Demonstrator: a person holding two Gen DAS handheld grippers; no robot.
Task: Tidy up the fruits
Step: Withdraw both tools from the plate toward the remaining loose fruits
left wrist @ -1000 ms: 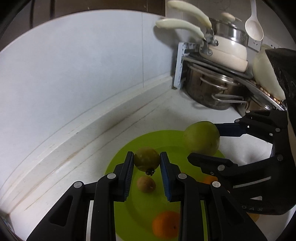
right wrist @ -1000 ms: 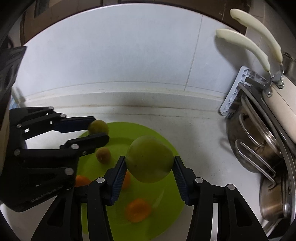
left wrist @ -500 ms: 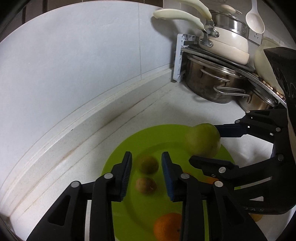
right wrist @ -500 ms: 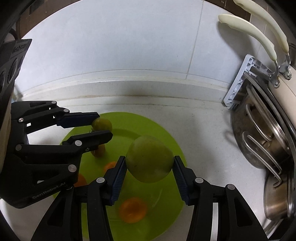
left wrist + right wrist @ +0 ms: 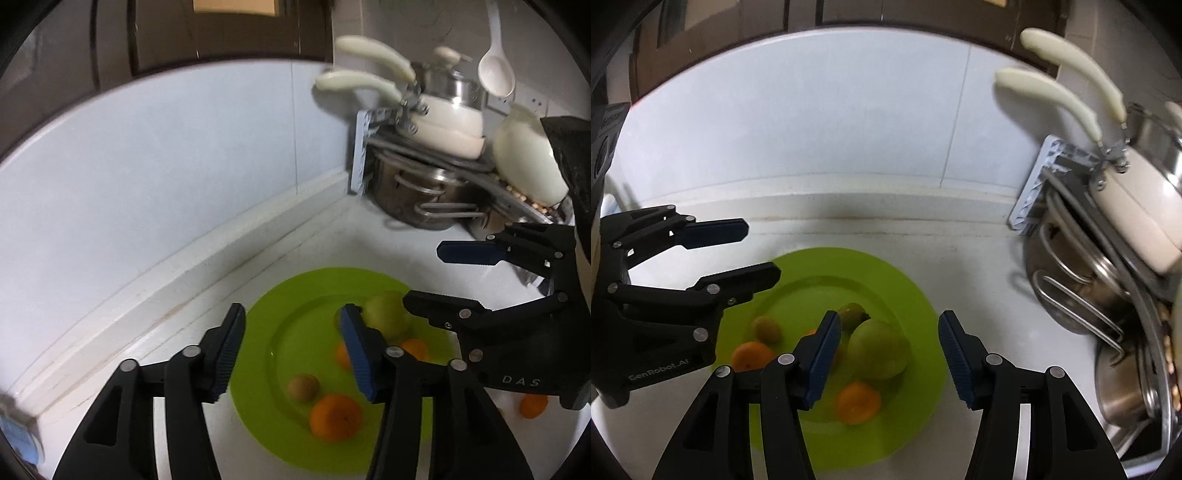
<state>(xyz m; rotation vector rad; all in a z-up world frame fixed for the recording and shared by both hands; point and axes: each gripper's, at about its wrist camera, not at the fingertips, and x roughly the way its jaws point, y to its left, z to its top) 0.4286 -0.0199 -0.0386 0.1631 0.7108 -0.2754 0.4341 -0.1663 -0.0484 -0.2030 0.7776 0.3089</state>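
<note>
The large green fruit (image 5: 877,349) lies near the middle of the lime-green plate (image 5: 916,295), low centre in the right wrist view, with small oranges (image 5: 857,402) around it, a small brownish fruit (image 5: 767,329) to its left and a dark-tipped greenish one (image 5: 851,312) just behind it. It looks firm, smooth-skinned and fairly heavy for its kind, and being round it would likely roll on the shallow plate if nudged; a hold across its widest part, pads on opposite flanks, seems the safest. The small oranges and the brownish fruit (image 5: 303,386) look light and softer-skinned, so they would want a gentler squeeze, again across the middle. One more orange (image 5: 533,405) lies off the plate on the white desk (image 5: 332,240), at the lower right of the left wrist view, and by my judgement it belongs with the others. The right claw (image 5: 888,356) hangs above the plate, its jaws spread wide on either side of the green fruit and touching nothing. The left claw (image 5: 291,350) is likewise spread and empty, angled down over the plate's left half, with its right finger just beside the green fruit (image 5: 388,314) in that view. Both tools point toward the wall at the back, well apart from the stacked pots (image 5: 1100,295) at the right.
</note>
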